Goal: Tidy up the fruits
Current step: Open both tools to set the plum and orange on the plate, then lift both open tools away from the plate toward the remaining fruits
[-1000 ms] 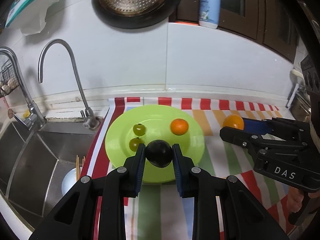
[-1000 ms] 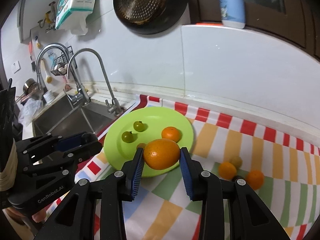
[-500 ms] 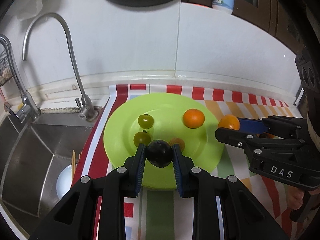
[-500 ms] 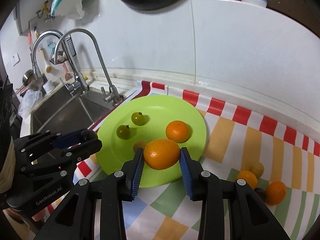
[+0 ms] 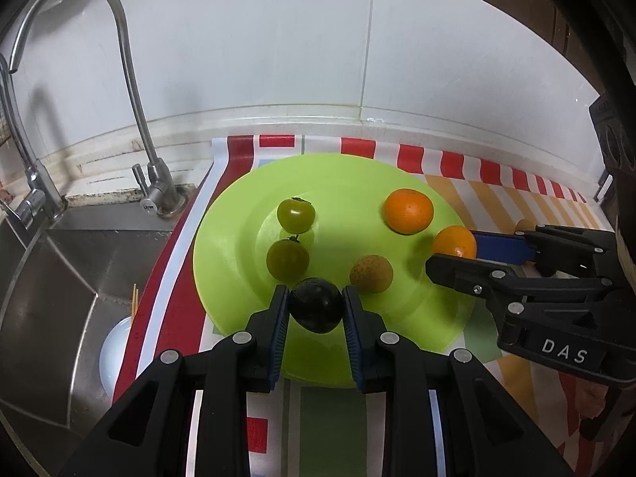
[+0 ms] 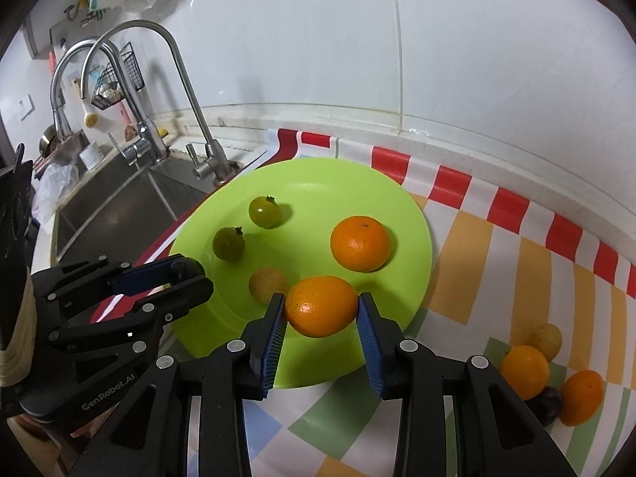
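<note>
1. At the far left, a steel sink (image 5: 59, 278) and its curved tap (image 5: 131, 91) are seen; neither takes part in the step in hand.

2. The green plate (image 5: 238, 246) lies on the striped cloth (image 5: 497, 183), just right of the sink. Two green tomatoes (image 5: 296, 214) are set on its left half, a small yellowish fruit (image 5: 371, 273) near its middle, and an orange (image 5: 408, 210) on its far right part.

3. A dark plum (image 5: 316, 305) is clamped between the pads of the left gripper (image 5: 315, 310) and is held over the near part of the plate, just near of the closer tomato.

4. An orange fruit (image 6: 321, 306) is clamped between the pads of the right gripper (image 6: 321, 312) and is held over the near right part of the plate, beside the yellowish fruit.

5. The step in hand is judged to be the delivery of both fruits to the plate; neither has yet been set down.

6. Next, a bare patch of plate is called for under each fruit, a gentle lowering until contact is made, and only then a parting of the fingers, since round fruit may roll into its neighbours.

7. At the near right of the cloth, a cluster of loose fruits (image 6: 524, 371) is left to be collected.
</note>
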Available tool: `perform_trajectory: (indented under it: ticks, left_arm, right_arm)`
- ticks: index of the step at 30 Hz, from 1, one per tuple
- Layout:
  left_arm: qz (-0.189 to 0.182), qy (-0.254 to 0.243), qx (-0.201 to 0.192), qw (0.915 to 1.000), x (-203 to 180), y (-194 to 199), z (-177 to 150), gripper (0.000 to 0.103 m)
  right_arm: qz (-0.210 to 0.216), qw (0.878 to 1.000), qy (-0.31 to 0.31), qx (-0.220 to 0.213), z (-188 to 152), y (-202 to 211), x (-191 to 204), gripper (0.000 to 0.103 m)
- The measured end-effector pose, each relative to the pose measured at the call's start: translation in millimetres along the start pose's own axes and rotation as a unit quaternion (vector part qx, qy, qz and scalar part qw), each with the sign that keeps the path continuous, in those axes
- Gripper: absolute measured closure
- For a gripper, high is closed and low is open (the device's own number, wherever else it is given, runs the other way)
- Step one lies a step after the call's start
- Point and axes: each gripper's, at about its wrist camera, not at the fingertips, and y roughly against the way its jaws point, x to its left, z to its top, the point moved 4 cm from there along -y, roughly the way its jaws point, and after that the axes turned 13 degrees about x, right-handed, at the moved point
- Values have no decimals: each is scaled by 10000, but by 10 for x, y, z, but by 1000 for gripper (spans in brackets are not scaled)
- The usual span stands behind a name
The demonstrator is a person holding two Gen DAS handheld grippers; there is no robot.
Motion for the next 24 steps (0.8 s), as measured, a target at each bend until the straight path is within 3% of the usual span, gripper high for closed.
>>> perform_trajectory:
  ticks: [3, 6, 8, 24]
  left_arm:
    - [27, 17, -10, 10000, 7, -4, 10, 76]
    - [74, 47, -62, 9999, 18, 37, 10, 66]
    - [121, 57, -136, 9998, 24, 97, 7, 65]
    - [74, -105, -736, 9972, -258, 753, -41, 52]
  right_arm:
    - [1, 10000, 13, -1, 5, -22, 4, 66]
    - [-10, 10000, -8, 4, 12, -18, 2, 64]
    - [-9, 10000, -52, -65, 10, 29, -7, 54]
    - [-338, 9964, -226, -744, -223, 797, -61, 54]
